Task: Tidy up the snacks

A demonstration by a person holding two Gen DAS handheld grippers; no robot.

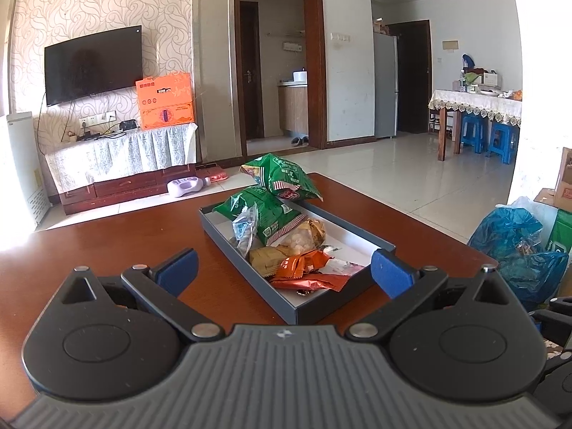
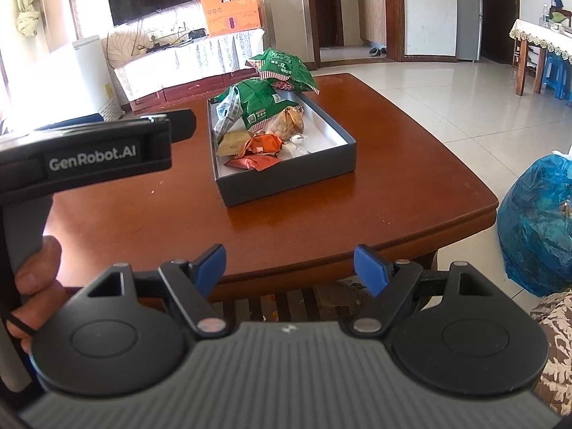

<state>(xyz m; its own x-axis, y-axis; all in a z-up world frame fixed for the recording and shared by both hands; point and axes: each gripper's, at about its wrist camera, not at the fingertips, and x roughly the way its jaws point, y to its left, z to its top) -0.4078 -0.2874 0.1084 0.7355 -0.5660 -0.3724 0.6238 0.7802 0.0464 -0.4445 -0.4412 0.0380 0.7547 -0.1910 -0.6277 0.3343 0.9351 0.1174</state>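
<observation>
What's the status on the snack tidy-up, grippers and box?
Left gripper open, empty, near grey cardboard box. Right gripper open, empty, back at the brown wooden table edge. Snack packets piled in box; top green bag overhangs far rim. Nothing blocking.

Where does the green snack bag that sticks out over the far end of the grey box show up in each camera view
Left wrist view: the green snack bag sits just above centre, overhanging the far end of the grey box.
Right wrist view: the same bag is in the upper middle, at the box's far end.
Shared landmark: the orange carton beside the TV.
</observation>
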